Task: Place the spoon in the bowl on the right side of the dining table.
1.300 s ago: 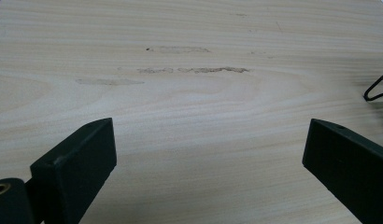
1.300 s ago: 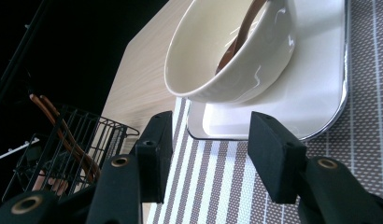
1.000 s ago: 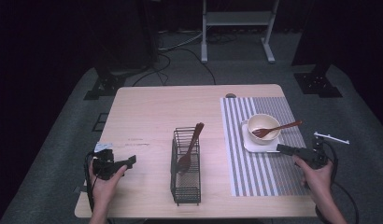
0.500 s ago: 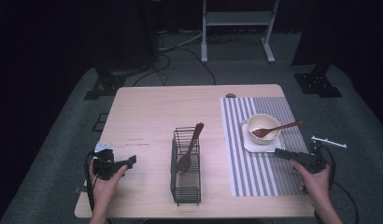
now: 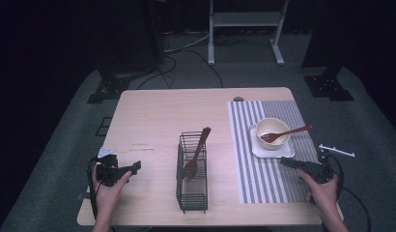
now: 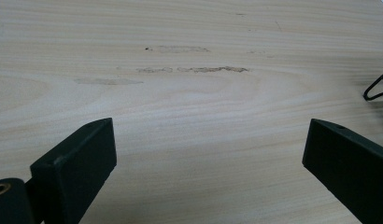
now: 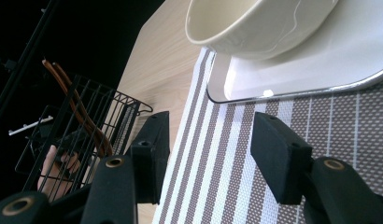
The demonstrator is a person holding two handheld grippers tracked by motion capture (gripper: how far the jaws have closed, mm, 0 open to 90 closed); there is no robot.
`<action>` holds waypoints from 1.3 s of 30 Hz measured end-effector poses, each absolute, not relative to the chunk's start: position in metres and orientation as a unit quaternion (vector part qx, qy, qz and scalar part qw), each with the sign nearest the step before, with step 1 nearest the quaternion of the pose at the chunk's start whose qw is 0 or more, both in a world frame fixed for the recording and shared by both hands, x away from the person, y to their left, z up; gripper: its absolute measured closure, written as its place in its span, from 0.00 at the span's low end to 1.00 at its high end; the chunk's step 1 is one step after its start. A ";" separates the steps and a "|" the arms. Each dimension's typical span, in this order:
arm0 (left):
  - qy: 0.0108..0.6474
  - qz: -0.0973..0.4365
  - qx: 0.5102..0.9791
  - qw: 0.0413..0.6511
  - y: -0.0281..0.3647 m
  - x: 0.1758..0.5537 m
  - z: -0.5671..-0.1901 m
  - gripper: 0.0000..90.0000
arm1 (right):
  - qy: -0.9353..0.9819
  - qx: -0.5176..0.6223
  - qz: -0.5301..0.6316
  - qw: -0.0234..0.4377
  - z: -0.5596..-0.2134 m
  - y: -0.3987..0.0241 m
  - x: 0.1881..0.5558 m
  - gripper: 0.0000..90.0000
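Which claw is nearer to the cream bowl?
Right. The right claw is on the striped mat just in front of the bowl; the left claw is far across the table, beyond the wire basket.

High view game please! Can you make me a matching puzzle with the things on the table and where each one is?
Things:
1. cream round bowl
2. brown wooden fork
3. brown wooden spoon
4. white square plate

Places:
A. standing in the black wire basket
B. on the grey striped placemat
C. on the plate
D. resting across the bowl

Pairs: 1-C, 2-D, 3-A, 4-B
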State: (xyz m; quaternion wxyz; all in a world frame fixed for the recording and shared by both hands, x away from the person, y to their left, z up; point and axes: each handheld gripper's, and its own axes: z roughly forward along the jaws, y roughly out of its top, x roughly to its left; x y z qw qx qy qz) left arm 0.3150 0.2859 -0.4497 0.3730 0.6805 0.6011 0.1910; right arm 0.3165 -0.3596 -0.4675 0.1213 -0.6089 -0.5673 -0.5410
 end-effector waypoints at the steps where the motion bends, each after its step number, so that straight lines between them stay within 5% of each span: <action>1: 0.601 0.191 0.680 0.373 0.286 0.315 -0.450 0.02 | -0.568 -0.608 -0.542 0.120 -0.468 -0.359 0.316 0.51; 39: 0.600 0.192 0.681 0.374 0.285 0.315 -0.449 0.02 | -0.602 -0.573 -0.544 0.119 -0.472 -0.329 0.284 0.49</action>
